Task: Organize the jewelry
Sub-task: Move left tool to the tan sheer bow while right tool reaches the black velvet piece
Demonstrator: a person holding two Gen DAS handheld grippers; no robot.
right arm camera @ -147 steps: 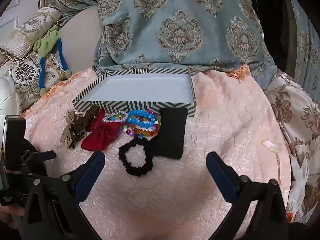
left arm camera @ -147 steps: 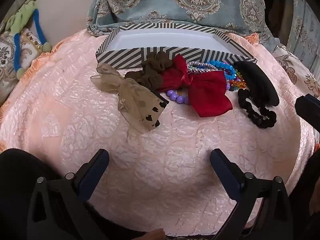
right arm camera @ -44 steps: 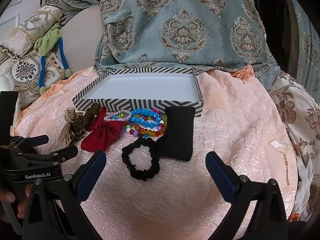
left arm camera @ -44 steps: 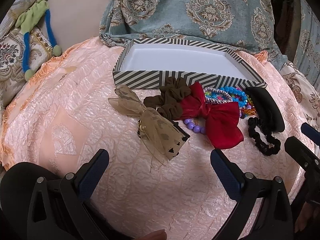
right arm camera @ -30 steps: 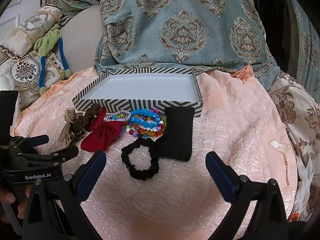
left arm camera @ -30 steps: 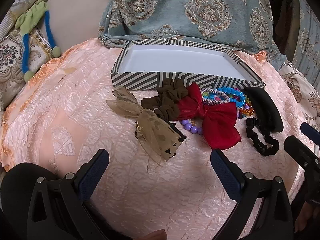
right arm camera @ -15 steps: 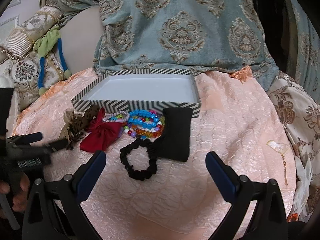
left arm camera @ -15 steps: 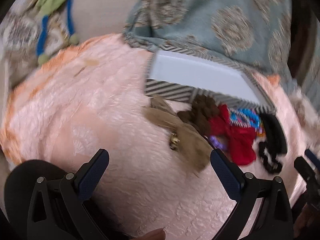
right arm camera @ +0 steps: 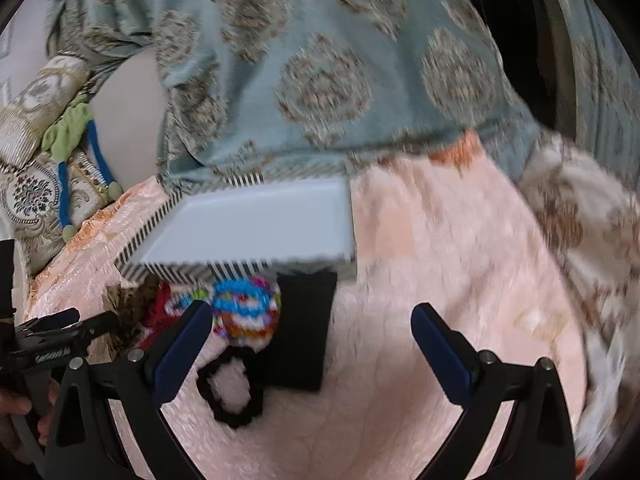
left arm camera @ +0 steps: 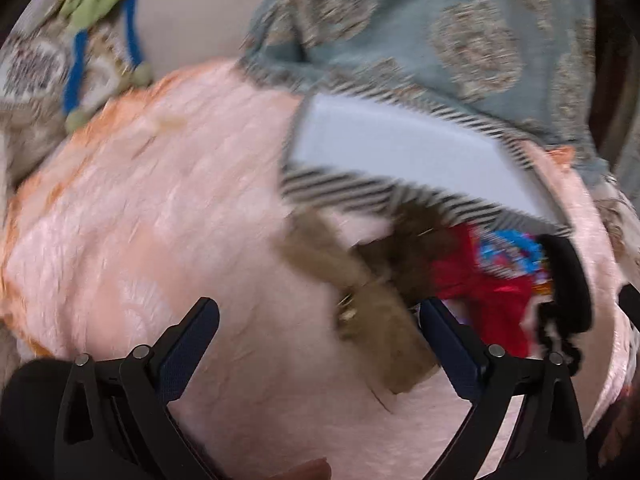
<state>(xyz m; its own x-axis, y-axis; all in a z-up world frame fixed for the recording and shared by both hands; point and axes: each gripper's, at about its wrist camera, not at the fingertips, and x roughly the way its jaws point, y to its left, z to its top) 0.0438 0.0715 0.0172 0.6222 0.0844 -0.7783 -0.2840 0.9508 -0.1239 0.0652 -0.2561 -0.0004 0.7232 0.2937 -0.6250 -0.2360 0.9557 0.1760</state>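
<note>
Left gripper (left arm camera: pixel 320 320) closing, nothing pinched, tan bow (left arm camera: pixel 376 320) between its fingers. Right gripper (right arm camera: pixel 312 330) spread over black scrunchie (right arm camera: pixel 236 388). Beyond: red bow (left arm camera: pixel 484 296), beads (right arm camera: pixel 244 308), then striped box (right arm camera: pixel 256 220).

A pink cloth (left arm camera: pixel 160 220) spreads beneath and ahead. Beyond it hangs a blue patterned drape (right arm camera: pixel 320 80); far left, a cushion (right arm camera: pixel 32 196) with a green-and-blue cord (left arm camera: pixel 100 20).
</note>
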